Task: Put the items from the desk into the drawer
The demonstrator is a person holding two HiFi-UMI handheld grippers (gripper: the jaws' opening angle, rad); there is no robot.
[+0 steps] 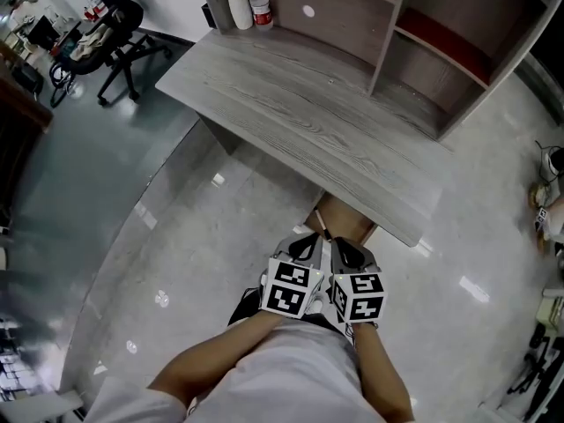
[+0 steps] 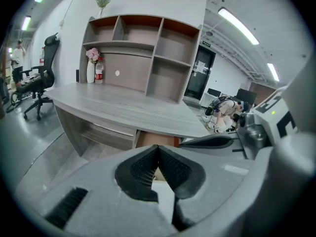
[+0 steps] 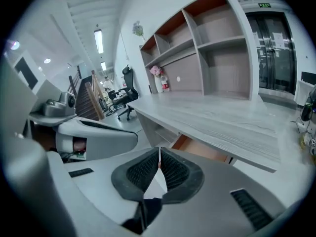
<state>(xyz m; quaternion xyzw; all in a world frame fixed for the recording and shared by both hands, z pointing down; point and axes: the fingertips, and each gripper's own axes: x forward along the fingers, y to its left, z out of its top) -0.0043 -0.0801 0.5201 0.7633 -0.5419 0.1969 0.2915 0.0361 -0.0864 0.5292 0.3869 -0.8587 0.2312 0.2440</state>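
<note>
Your left gripper (image 1: 306, 248) and right gripper (image 1: 352, 253) sit side by side, jaws closed on nothing. Just ahead, the orange-brown wooden drawer (image 1: 344, 221) shows beneath the grey wood-grain desk's (image 1: 300, 113) near edge. The white flower vase (image 1: 239, 7) and red-labelled bottle (image 1: 260, 9) stand far ahead-left.

An office is shown. A big grey wood desk (image 1: 300, 113) w/ a shelf unit (image 1: 423, 51) on top is seen on a shiny floor (image 1: 176, 271). A black swivel chair (image 1: 113, 14) on wheels is parked nearby. Long strip lights (image 2: 242, 26) are fixed overhead. Dark screens (image 2: 245, 95) & glass doors (image 3: 276, 48) w/ an exit sign (image 3: 265, 5) are seen further off.
</note>
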